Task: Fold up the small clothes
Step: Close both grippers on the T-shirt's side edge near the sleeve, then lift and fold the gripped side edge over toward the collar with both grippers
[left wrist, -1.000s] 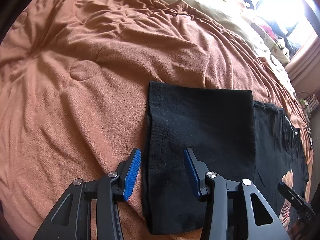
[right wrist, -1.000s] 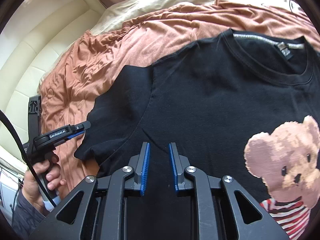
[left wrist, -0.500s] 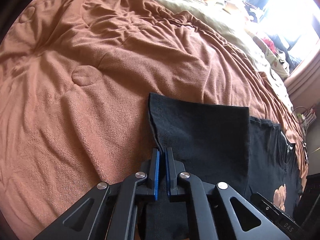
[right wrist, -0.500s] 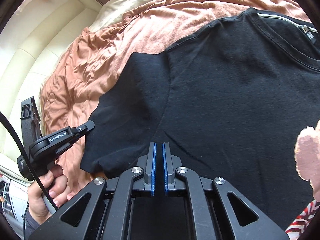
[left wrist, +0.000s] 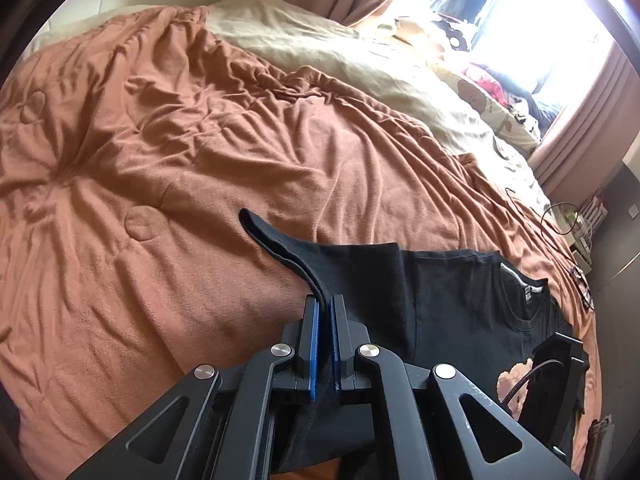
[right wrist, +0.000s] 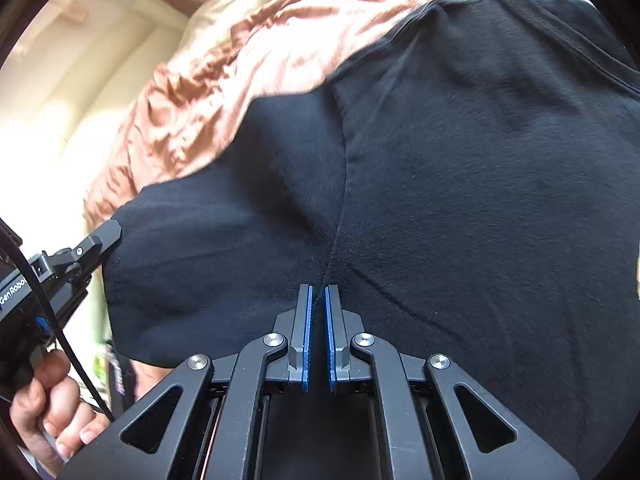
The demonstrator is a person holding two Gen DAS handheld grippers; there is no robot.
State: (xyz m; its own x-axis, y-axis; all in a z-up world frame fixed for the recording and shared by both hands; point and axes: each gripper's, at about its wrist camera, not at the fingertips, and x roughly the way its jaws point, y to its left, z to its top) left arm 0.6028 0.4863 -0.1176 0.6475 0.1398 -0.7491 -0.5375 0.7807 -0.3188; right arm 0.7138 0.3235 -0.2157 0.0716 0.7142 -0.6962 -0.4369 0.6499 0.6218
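A black T-shirt (left wrist: 452, 296) with a bear print (left wrist: 516, 380) lies on an orange-brown blanket (left wrist: 200, 168). My left gripper (left wrist: 323, 308) is shut on the hem of its sleeve (left wrist: 280, 244), and the sleeve edge rises off the blanket. In the right wrist view the same T-shirt (right wrist: 460, 184) fills the frame, lifted and stretched. My right gripper (right wrist: 318, 292) is shut on the fabric at the underarm seam. The left gripper (right wrist: 100, 240) shows at the left edge, held by a hand (right wrist: 52, 408).
A beige duvet (left wrist: 360, 68) and patterned bedding (left wrist: 492, 108) lie at the far side of the bed, under a bright window (left wrist: 540, 20) with pink curtains. Cables (left wrist: 560, 216) and small items sit at the right edge. A cream padded headboard (right wrist: 80, 80) stands behind.
Both grippers went from open to shut on the T-shirt. They have since lifted the sleeve and underarm fabric off the blanket, and both views have tilted upward.
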